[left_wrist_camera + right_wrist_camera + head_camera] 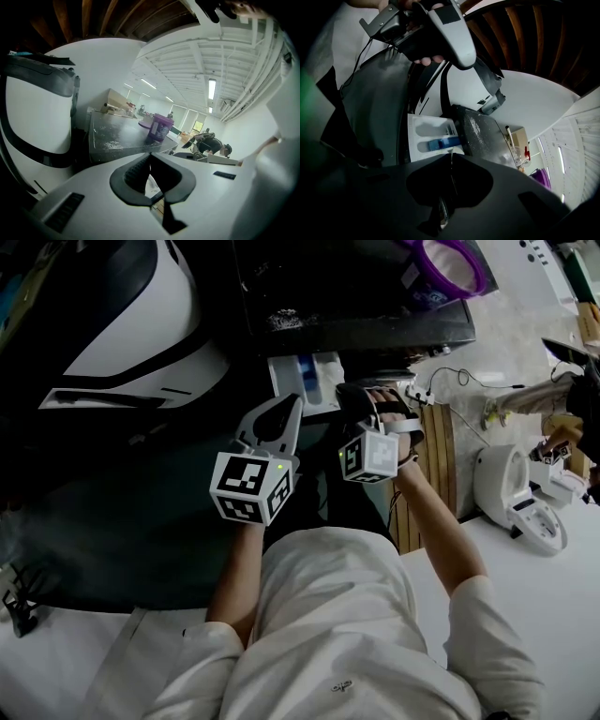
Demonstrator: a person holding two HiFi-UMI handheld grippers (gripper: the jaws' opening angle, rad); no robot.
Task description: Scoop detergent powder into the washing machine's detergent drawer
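Note:
The white detergent drawer stands pulled out of the dark washing machine, with a blue compartment in it. Powder is spilled on the machine top. A purple tub stands open on that top, far right. My white left gripper hovers just before the drawer's front, shut and empty. My black right gripper is beside it at the drawer's right corner, shut on a thin shiny metal strip that looks like a scoop handle; its bowl is hidden.
A large white and black rounded appliance sits left of the drawer. At the right are a wooden floor strip, cables, and a white table with a small white device. The person's torso fills the lower middle.

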